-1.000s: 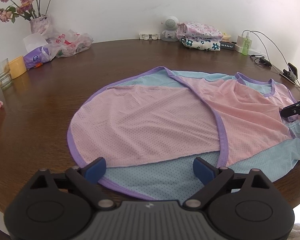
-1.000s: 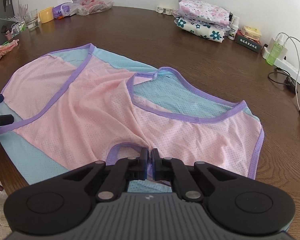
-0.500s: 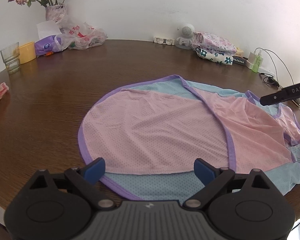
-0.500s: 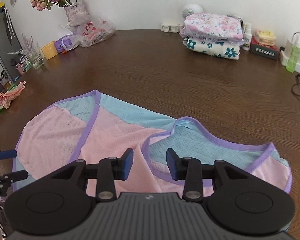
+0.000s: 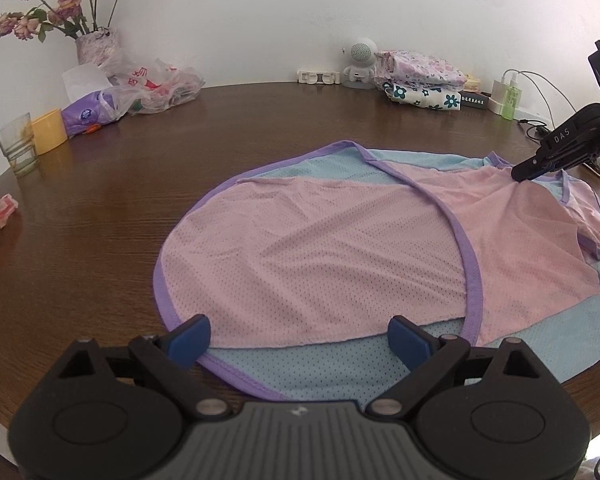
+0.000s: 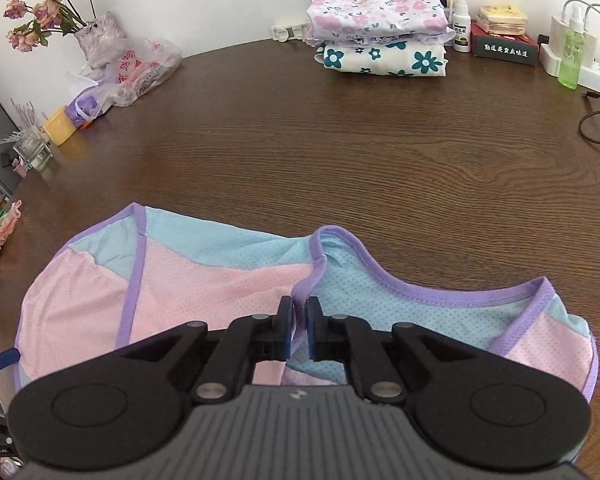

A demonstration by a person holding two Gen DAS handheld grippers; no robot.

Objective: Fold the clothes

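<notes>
I can read "DAS" in pale letters on the black arm of the right gripper (image 5: 521, 171), seen from my left wrist camera. From my right wrist camera, the dark red-and-black rectangular box (image 6: 504, 45) carries a line of white Chinese characters, and the translucent plastic bag (image 6: 137, 69) shows red characters I cannot make out.
</notes>
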